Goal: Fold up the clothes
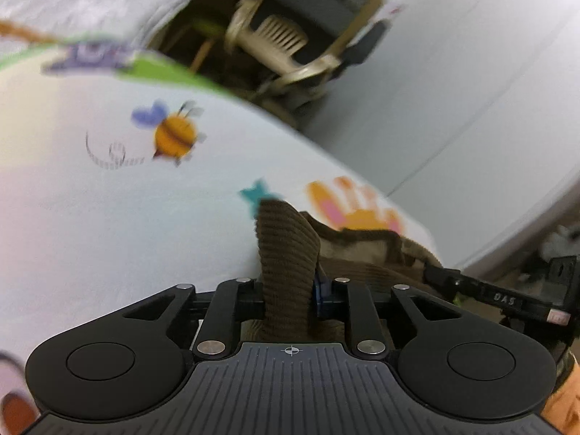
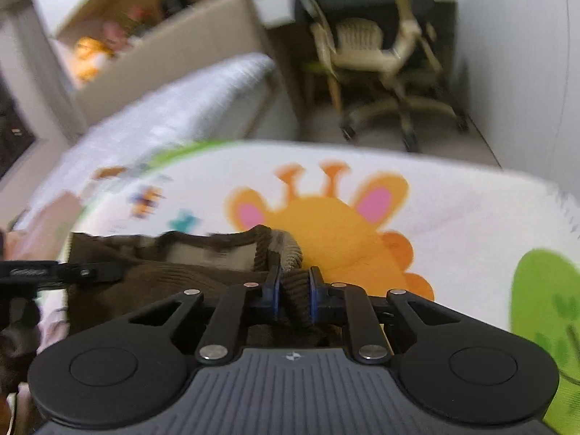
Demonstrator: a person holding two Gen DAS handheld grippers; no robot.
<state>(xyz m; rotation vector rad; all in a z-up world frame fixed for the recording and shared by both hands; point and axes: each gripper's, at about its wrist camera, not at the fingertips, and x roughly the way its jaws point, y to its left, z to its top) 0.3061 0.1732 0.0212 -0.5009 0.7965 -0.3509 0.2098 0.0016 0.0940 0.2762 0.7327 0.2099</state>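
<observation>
both claws pinched on the brown garment's edge

the left gripper is clamped on a bunched ridge of the brown corduroy garment, the ribbed cloth standing up between its jaws. the right gripper has its blue pads pressed on another fold of the same garment at its far edge. the cloth lies spread between the two on a cartoon-print mat, beside a printed giraffe and not far from a bee.

to do this step well, i'd say both pinches want to stay firm and level with each other, so the edge comes up as one straight line instead of sagging in the middle. corduroy is thick; a shallow bite could slip, and the left looks to have a generous bunch while the right holds less.

around them: a quilted white mattress, a cardboard box of things, and a beige office chair past the mat's end. none of it crowds the mat. the views are blurred, so how the rest of the garment lies i cannot tell.
</observation>
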